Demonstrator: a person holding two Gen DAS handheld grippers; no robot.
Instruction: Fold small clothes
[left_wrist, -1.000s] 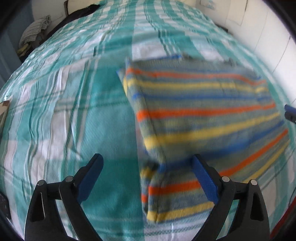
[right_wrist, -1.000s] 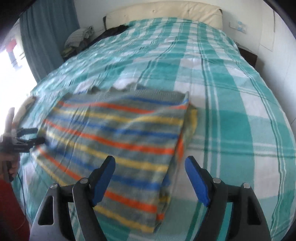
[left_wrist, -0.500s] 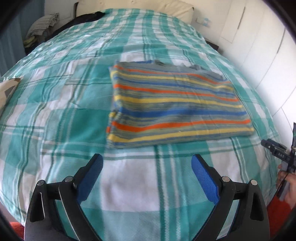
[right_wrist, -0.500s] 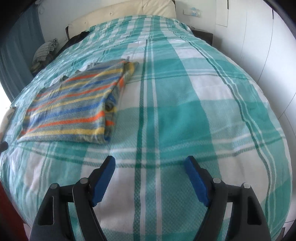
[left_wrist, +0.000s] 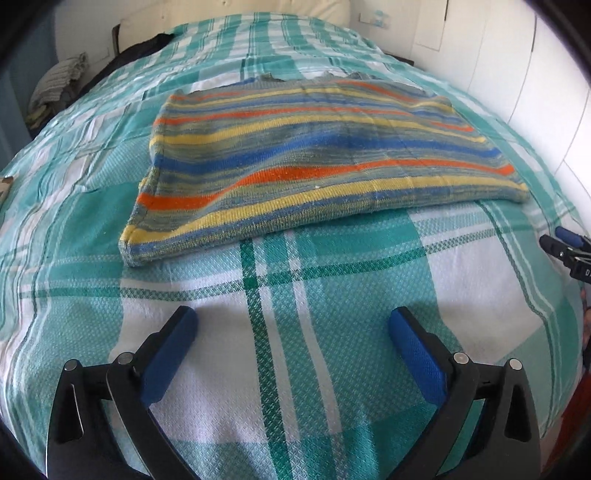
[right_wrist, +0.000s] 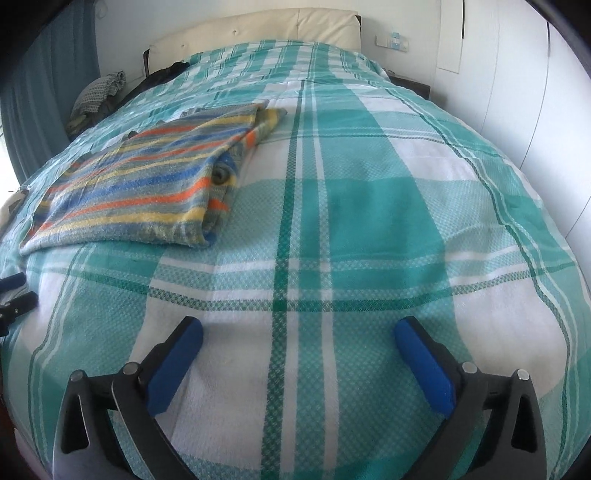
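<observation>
the left tongs (left_wrist: 291, 328) sit at the bottom of the left view, spread wide with nothing between the blue pads (left_wrist: 168, 360), hanging just over the checked bedspread (left_wrist: 332, 280). straight ahead of them, in the middle and upper part of that frame, lies the folded striped jumper (left_wrist: 317, 162), flat on the bedspread and apart from the fingertips, its near edge running from lower left up to the right. at the right edge of the same frame the tip of the other tongs pokes in, near the jumper's right corner but not touching it

the right tongs (right_wrist: 297, 336) are likewise wide apart and grip nothing, low over bare bedspread (right_wrist: 369, 221) at the bottom of the right view. from here the jumper (right_wrist: 147, 181) is off to the upper left of the frame, well apart from the pads (right_wrist: 424, 365), its layered fold edge facing right. the left tongs' tip (right_wrist: 16, 295) shows at the left edge, below the jumper's near corner

a cream headboard (right_wrist: 266, 26) stands at the top, a heap of clothes (right_wrist: 99, 92) at upper left
</observation>
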